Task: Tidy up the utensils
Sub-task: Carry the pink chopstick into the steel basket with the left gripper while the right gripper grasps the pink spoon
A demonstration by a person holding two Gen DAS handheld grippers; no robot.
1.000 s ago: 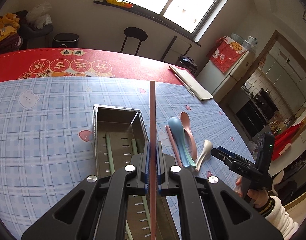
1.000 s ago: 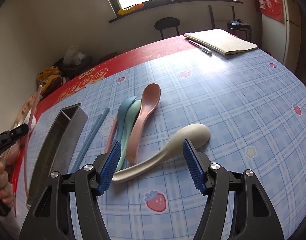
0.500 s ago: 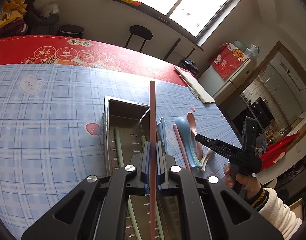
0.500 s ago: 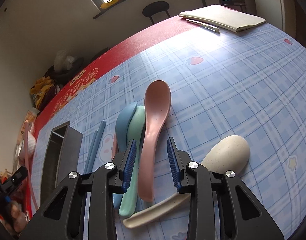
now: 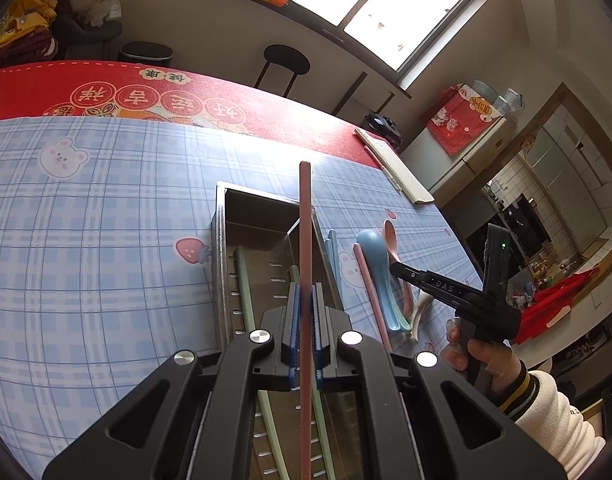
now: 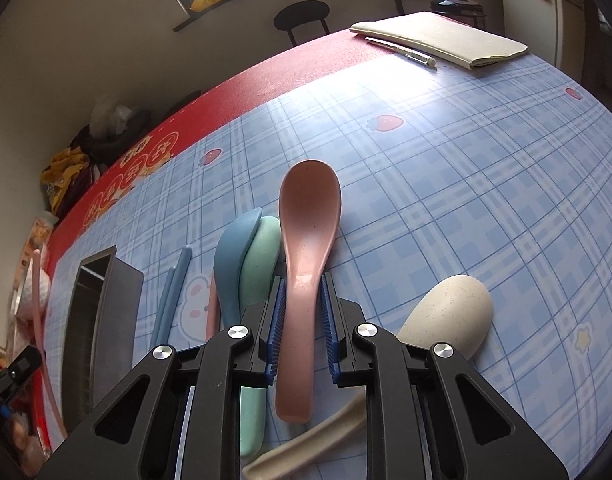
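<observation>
The long pink plastic spoon [image 6: 306,264] lies on the blue plaid desk [image 6: 446,200], just to the right of the open-topped steel utensil box [image 6: 102,320], with the blue and mint spoons and a pair of blue chopsticks between it and the box. Its long axis runs straight along the line the right hand-held gripper [image 6: 302,312] points, bowl at the far end, handle toward the camera. The neck of the spoon sits between the blue pads, and the jaws are closing on it; whether the pads already press the handle is hard to tell, since a thin gap seems to remain on each side. The right hand-held gripper is plainly the nearer one to this spoon.

The left hand-held gripper [image 5: 304,320] is pressed together on a slim pink chopstick [image 5: 305,240], held above the steel box and roughly parallel to its length, over the mint chopsticks already lying inside. A speckled cream spoon [image 6: 446,316] lies farther from the box, its handle crossing under the pink spoon's tail.
</observation>
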